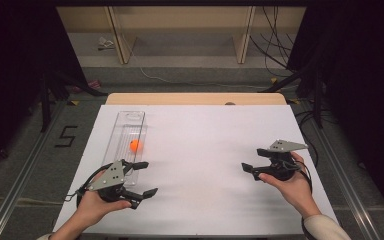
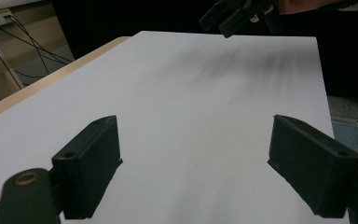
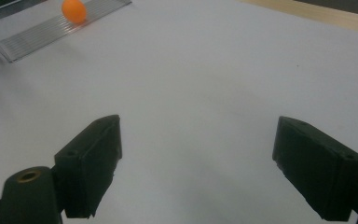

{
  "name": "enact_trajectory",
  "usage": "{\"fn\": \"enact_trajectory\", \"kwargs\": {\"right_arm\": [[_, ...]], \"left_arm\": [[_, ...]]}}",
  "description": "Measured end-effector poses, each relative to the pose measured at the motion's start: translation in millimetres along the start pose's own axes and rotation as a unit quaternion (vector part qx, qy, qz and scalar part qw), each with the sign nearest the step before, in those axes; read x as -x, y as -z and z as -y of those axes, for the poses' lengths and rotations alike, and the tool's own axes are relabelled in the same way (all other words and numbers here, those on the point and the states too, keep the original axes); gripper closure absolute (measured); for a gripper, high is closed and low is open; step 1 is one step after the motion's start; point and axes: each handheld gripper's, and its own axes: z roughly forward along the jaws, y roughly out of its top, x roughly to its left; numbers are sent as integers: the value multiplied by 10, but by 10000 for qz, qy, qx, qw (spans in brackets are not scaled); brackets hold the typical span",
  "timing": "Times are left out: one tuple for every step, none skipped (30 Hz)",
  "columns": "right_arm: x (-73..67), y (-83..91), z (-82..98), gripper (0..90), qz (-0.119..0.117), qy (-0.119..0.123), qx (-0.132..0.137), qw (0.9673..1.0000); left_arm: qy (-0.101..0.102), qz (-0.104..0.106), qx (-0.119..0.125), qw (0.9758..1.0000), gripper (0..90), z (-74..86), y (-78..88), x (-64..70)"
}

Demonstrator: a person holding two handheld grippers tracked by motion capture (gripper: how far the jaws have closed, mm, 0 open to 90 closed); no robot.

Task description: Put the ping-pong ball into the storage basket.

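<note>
Both tongs are wide open and holding nothing: the left tongs [image 1: 142,178] sit by the near end of the tray [image 1: 125,126], the right tongs [image 1: 250,164] are well apart on the other side of the worktop [image 1: 205,145]. The orange ball [image 1: 135,145] sits in the tray, roughly midway along it. The tray looks like clear ribbed plastic, long and narrow; the ball is smooth and round, the worktop matte white. My worry: hard black jaws on a slick ball could squirt it out, or a knock could slide that light tray.
</note>
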Motion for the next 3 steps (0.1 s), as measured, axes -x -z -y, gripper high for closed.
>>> {"fn": "enact_trajectory", "kwargs": {"right_arm": [[1, 1, 2, 165, 5, -15, 0, 10000], [4, 4, 4, 165, 14, -35, 2, 10000], [8, 5, 5, 165, 17, -36, 9, 10000]], "left_arm": [[13, -4, 4, 10000, 161, -1, -1, 1], [15, -4, 4, 10000, 161, -1, -2, 1], [5, 3, 6, 10000, 161, -2, -4, -1]]}}
